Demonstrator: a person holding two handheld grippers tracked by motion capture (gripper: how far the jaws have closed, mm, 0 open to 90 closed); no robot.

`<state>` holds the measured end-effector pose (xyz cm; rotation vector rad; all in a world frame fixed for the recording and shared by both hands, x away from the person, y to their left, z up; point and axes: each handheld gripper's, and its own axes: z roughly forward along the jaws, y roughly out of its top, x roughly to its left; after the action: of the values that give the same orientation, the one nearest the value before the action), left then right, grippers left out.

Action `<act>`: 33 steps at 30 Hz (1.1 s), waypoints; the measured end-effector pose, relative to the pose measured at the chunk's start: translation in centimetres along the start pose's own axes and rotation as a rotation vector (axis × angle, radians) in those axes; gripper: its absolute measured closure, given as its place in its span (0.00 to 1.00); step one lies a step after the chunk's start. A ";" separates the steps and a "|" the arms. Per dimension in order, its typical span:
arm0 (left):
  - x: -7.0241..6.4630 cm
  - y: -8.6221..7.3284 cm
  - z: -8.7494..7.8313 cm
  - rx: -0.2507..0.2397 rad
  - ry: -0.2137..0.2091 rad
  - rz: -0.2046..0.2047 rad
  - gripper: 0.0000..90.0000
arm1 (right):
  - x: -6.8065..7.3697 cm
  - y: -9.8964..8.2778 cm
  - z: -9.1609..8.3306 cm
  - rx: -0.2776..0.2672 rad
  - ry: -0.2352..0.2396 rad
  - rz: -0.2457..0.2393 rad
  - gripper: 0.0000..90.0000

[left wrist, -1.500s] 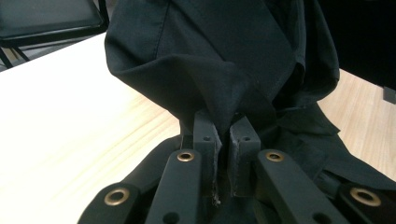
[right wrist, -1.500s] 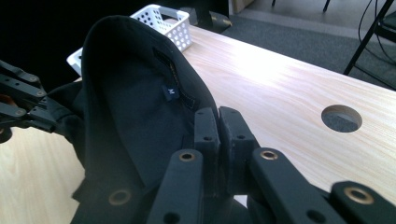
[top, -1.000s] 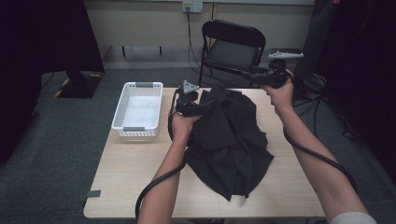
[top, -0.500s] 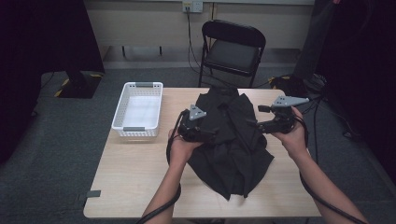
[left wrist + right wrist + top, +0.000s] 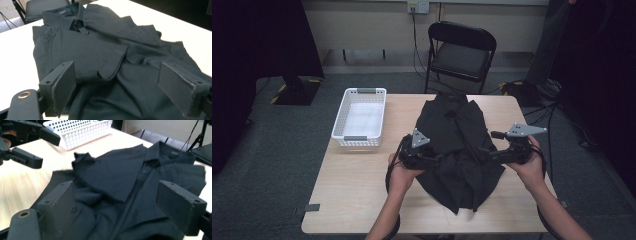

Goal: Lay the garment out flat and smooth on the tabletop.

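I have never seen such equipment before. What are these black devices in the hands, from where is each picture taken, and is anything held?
A person holds a handheld two-fingered tool in each hand: the left gripper and the right gripper. The high view looks down on the light wooden table. The other two pictures come from cameras riding on each gripper, looking along its black fingers. On the table lie a black collared button-up shirt and a white perforated plastic basket. Both grippers have just been opening; nothing is held.

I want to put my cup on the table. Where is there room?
Bare table lies in front of the basket, left of the shirt. The middle is crowded by the shirt and both grippers.
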<state>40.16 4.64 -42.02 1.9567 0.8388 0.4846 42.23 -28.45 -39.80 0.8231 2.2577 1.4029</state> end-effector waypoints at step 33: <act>-0.8 -8.7 2.4 0.196 -0.058 0.054 0.15 | 0.9 -11.0 1.5 0.221 0.032 -0.012 0.17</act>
<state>38.03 5.60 -50.74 2.1668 0.8242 0.3870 39.23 -30.59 -50.29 0.8585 2.4695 1.1835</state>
